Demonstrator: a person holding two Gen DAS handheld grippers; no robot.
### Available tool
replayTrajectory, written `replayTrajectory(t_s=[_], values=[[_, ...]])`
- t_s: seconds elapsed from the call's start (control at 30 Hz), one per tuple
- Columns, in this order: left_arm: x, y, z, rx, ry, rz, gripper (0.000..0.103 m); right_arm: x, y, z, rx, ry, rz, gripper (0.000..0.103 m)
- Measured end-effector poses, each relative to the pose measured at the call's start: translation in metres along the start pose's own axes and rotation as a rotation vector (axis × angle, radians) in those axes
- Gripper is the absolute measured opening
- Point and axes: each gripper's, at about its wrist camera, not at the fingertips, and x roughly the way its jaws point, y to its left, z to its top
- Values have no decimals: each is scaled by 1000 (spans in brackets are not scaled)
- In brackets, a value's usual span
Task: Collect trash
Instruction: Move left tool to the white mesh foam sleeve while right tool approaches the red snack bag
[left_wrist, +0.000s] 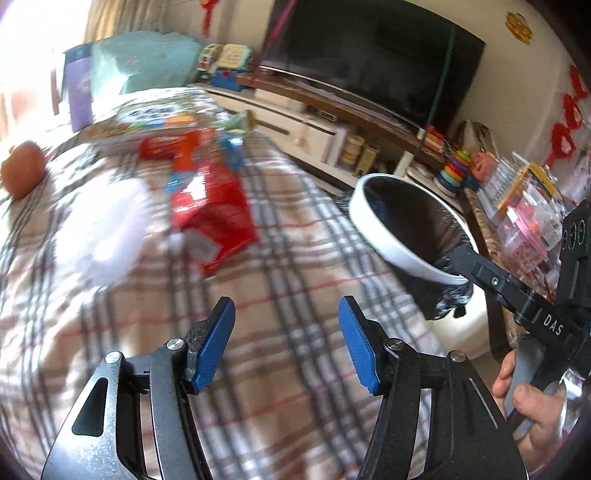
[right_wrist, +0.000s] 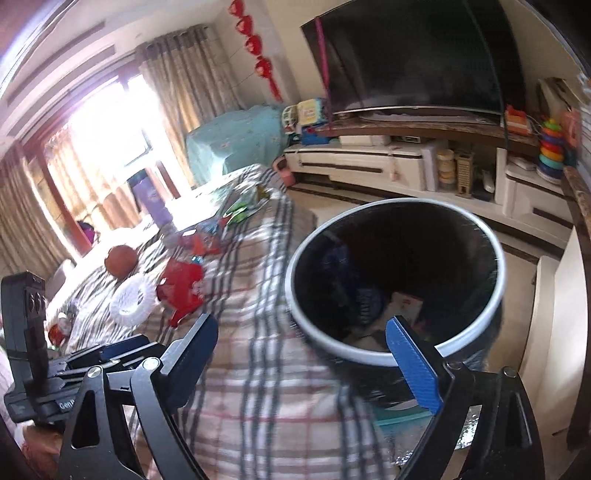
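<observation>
The left gripper (left_wrist: 286, 343) hung over the plaid-covered tabletop (left_wrist: 288, 229) with its blue-padded fingers (left_wrist: 216, 345) parted about halfway and nothing between them. Beyond it, toward the far left of that cloth, lay the trash: a red snack bag (left_wrist: 214, 214) nearest, a smaller red wrapper (left_wrist: 162, 146) farther off, and a blue wrapper (left_wrist: 231, 151) just beside it, all blurred. A white ruffled paper piece (right_wrist: 131, 297) sat left of the red bag, with an orange ball (left_wrist: 24, 170) beyond it at the far left edge.

The right gripper (right_wrist: 310, 354) stood wide open and empty, its fingers (right_wrist: 413, 365) spread across the near rim of the trash bin (right_wrist: 369, 356). One finger lay over the cloth, the other in front of the bin's mouth; whether it touched the rim I could not tell. The bin, white-rimmed and lined with a black bag, stood at the right edge of the tabletop, and some crumpled wrappers (right_wrist: 402, 306) showed at its bottom. In the left wrist view a person's hand (left_wrist: 532, 410) gripped the handle of the right gripper at the near right. A dark television (right_wrist: 413, 55) stood on a low cabinet (right_wrist: 369, 162) against the far wall.
</observation>
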Motion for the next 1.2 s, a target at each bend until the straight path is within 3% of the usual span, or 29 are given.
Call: replayTrajectory(t_s=[0.5,1.2], values=[[-30,82,-26,-170,-30,117,66,36,64,-23,-87,105,93,95],[-27,107,-30,-223,-18,139,69,69,87,-28,-110,171,126,95]])
